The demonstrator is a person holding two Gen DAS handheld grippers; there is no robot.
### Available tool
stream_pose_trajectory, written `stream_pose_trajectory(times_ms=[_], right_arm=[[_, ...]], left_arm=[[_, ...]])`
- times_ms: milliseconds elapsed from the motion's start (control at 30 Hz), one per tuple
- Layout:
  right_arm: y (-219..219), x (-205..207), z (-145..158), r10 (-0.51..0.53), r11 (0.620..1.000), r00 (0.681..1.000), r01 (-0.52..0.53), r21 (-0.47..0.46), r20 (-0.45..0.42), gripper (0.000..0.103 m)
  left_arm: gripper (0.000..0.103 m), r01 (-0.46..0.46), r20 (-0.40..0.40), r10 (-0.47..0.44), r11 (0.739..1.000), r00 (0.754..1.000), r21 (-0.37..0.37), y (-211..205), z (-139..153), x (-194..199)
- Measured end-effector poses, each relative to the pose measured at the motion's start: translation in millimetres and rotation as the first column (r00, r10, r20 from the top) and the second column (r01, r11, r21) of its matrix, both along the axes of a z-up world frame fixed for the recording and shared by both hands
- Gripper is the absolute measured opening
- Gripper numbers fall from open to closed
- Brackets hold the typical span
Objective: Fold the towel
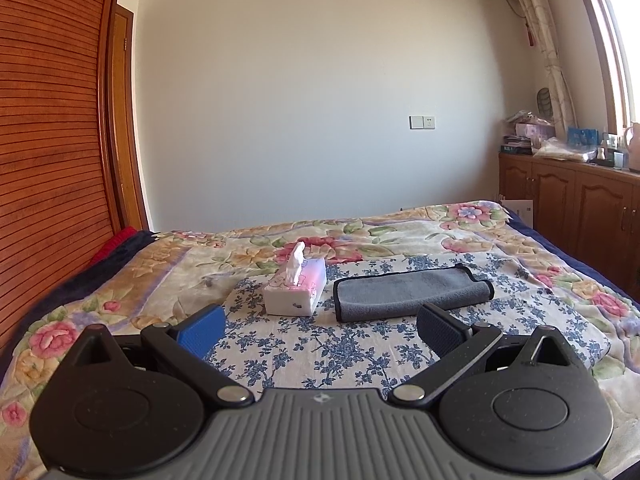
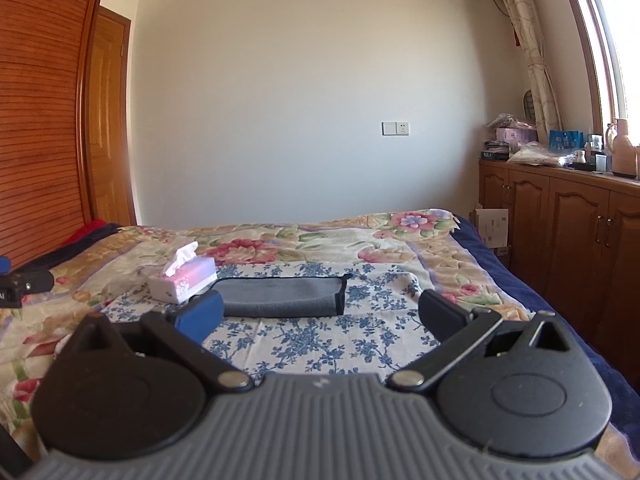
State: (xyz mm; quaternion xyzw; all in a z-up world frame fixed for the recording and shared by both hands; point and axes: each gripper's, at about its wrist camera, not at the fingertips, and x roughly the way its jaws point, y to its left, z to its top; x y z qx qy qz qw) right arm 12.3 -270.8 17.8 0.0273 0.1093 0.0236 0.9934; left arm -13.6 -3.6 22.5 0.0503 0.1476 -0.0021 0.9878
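A grey towel [image 1: 412,290] with dark edging lies folded flat on a blue-flowered cloth [image 1: 320,344] on the bed. It also shows in the right wrist view [image 2: 280,294]. My left gripper [image 1: 320,330] is open and empty, held above the cloth just short of the towel. My right gripper [image 2: 320,316] is open and empty, also short of the towel's near edge. The left gripper's body [image 2: 24,282] shows at the left edge of the right wrist view.
A tissue box [image 1: 296,290] stands just left of the towel, also in the right wrist view [image 2: 184,280]. The bed has a floral blanket [image 1: 460,232]. A wooden wardrobe [image 1: 48,140] is on the left, wooden cabinets [image 2: 568,224] with clutter on the right.
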Motion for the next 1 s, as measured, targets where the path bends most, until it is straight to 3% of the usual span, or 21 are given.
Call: stream_pose_trajectory(times_ms=[1000], right_arm=[[0.5, 0.4, -0.4, -0.005, 1.000, 1.000, 0.005, 0.002, -0.004, 0.103]], left_arm=[[0.103, -0.002, 0.008, 0.002, 1.000, 1.000, -0.004, 2.3, 0.0, -1.0]])
